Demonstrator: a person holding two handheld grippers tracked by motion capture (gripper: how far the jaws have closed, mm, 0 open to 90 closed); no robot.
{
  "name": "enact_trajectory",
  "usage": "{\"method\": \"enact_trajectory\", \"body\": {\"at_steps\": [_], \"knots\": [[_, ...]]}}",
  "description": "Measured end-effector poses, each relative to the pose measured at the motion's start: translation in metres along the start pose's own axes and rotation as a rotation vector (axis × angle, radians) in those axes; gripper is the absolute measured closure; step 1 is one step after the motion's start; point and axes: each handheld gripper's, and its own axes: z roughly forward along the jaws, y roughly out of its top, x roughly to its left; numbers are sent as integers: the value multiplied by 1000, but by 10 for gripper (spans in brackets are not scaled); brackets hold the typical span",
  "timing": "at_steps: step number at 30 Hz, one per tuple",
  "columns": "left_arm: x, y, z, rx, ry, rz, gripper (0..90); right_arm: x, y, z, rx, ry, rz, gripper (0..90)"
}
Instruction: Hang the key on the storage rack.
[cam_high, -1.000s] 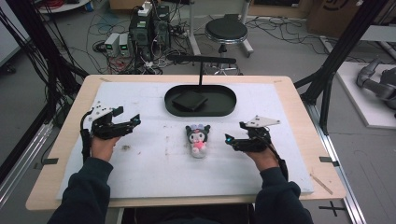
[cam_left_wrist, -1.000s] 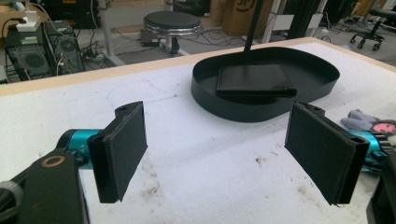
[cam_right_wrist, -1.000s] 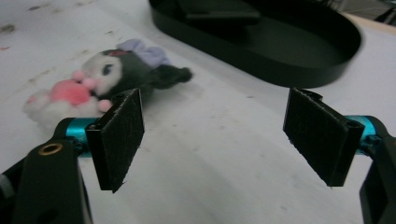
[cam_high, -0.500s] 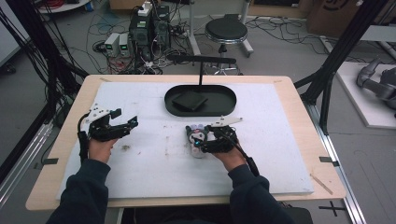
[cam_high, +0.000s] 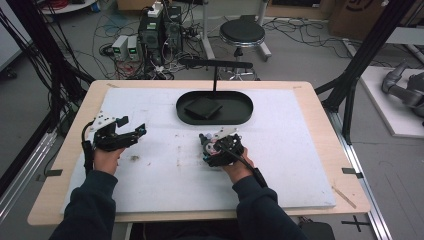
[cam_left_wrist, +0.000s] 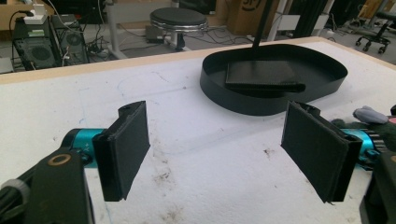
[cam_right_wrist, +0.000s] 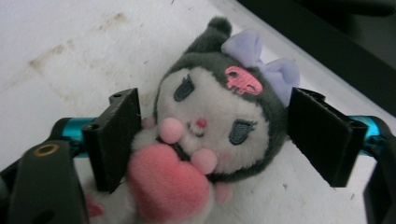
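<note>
A small plush toy (cam_right_wrist: 212, 135) lies on the white mat (cam_high: 300, 150), a little toward five o'clock of the table's centre and at six o'clock from the black oval tray (cam_high: 245, 107). It has a cream face framed by a dark grey hood with a pointed ear, a lilac bow and a pink skull patch on the forehead, half-closed grey eyes, a tiny red nose, round pink paws and a big pink heart hugged against its chest.

The right gripper (cam_right_wrist: 215, 140) sits straddling the toy's head and has just been closing a little; its jaws stand wide, the left pad at about nine o'clock of the face and seemingly brushing the fur there, though the close view leaves that uncertain, the right pad at three o'clock with a sliver of mat between it and the hood. In the high view this gripper (cam_high: 212, 146) covers most of the toy.

The left gripper (cam_high: 140, 131) hovers at nine o'clock on the mat, jaws spread with nothing between them.
</note>
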Motion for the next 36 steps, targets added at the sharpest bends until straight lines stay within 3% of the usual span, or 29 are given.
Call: {"method": "enact_trajectory", "body": {"at_steps": [2,3,7,12,18,21,25,31,36], "knots": [[1,0,-1,1,4,1,234,-4,0,-5,38,13,-57,228],[1,-1,-1,1,5,-3,235,-7,-1,-7,59,22,-61,228],[2,-1,0,6,6,-5,237,-15,-6,-1,95,66,10,184],[2,-1,0,8,8,-4,239,-8,-6,4,76,36,-13,247],[3,-3,0,9,9,-8,244,-15,-11,-5,45,18,-45,369],[3,-3,0,8,12,-13,245,-28,-12,-19,-36,26,-30,379],[3,-3,0,9,10,-11,247,-56,-11,-43,-137,26,-13,379],[3,-3,2,9,6,-12,258,-101,4,-74,-198,-12,26,379],[5,-4,2,4,8,-22,259,-129,18,-89,-207,-15,48,379]]}}
